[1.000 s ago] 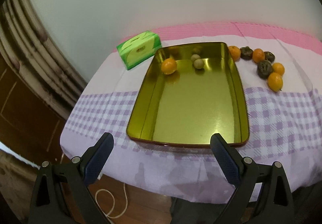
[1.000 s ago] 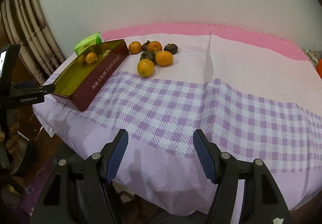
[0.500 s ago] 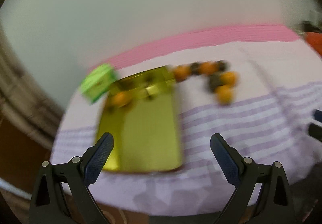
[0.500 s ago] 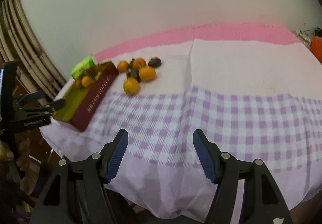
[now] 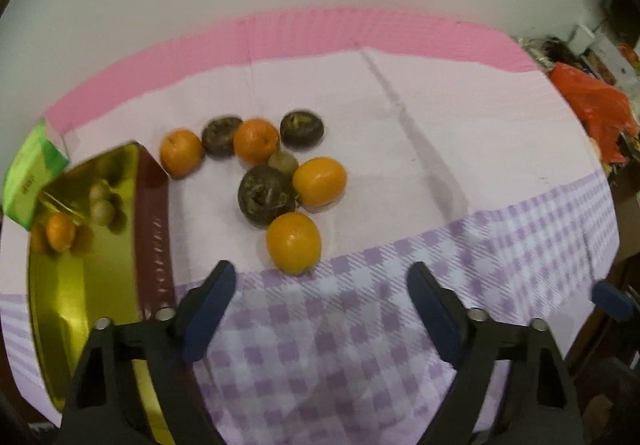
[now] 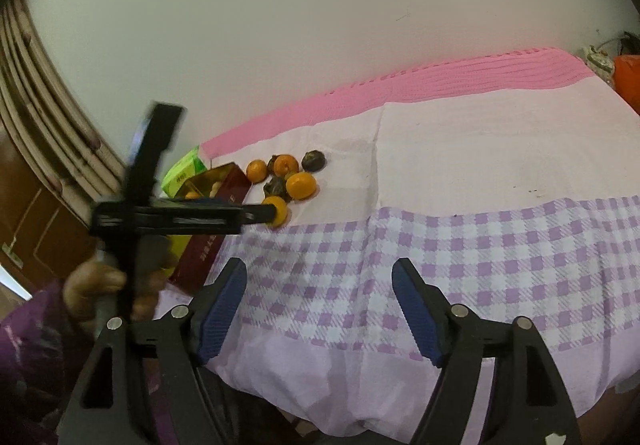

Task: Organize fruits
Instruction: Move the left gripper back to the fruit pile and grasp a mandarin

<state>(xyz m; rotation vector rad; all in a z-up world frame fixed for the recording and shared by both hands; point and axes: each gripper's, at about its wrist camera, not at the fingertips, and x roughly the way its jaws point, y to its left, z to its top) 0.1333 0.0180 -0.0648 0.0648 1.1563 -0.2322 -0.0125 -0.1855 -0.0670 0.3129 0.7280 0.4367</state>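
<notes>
A cluster of oranges and dark brown fruits lies on the tablecloth. The nearest orange (image 5: 294, 242) sits just beyond my open, empty left gripper (image 5: 320, 285); behind it are a dark fruit (image 5: 264, 195) and another orange (image 5: 319, 181). The gold tin tray (image 5: 80, 285) at the left holds one orange (image 5: 61, 231) and two small green-brown fruits (image 5: 102, 205). In the right wrist view my right gripper (image 6: 318, 277) is open and empty over the checked cloth near the table's front edge. The left gripper (image 6: 264, 213) reaches to the nearest orange (image 6: 279, 210) there, beside the tray (image 6: 208, 245).
A green box (image 5: 30, 173) stands behind the tray at the far left. An orange plastic bag (image 5: 592, 105) and clutter lie off the table's right side. The wall is close behind the pink band of the cloth.
My left gripper swung right from over the tray and moved in close to the fruit cluster. My right gripper shifted right and back; the left gripper now shows in its view.
</notes>
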